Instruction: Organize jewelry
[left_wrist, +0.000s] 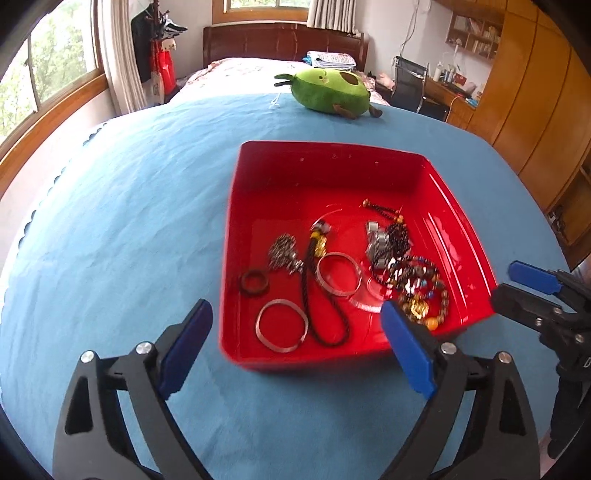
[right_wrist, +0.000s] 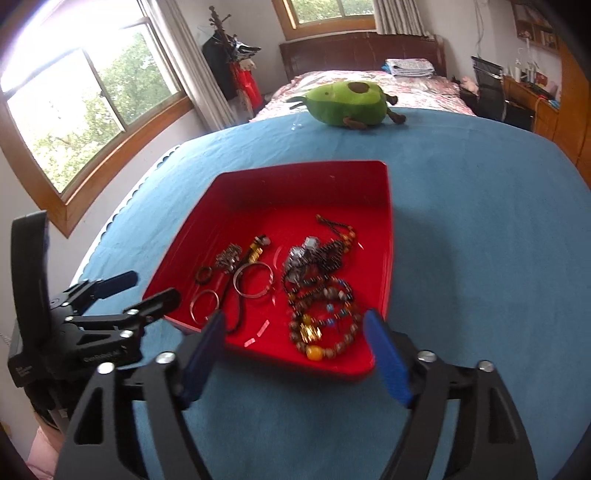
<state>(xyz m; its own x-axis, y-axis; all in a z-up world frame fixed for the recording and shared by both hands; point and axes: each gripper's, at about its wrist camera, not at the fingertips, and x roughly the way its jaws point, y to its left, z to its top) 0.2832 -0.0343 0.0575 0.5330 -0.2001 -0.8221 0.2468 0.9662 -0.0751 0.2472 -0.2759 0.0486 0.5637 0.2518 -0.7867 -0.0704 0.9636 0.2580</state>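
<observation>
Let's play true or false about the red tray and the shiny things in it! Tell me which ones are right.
1. All the jewelry lies inside the red tray. True.
2. The left gripper is holding a bangle. False: its fingers are apart and hold nothing.
3. A green avocado plush sits beyond the tray on the blue cloth. True.
4. The beaded bracelet hangs over the tray's rim. False: it lies on the tray floor.
5. The right gripper is open. True.

Jewelry (left_wrist: 343, 273) in tray (left_wrist: 332, 155) on table (left_wrist: 147, 221)
</observation>
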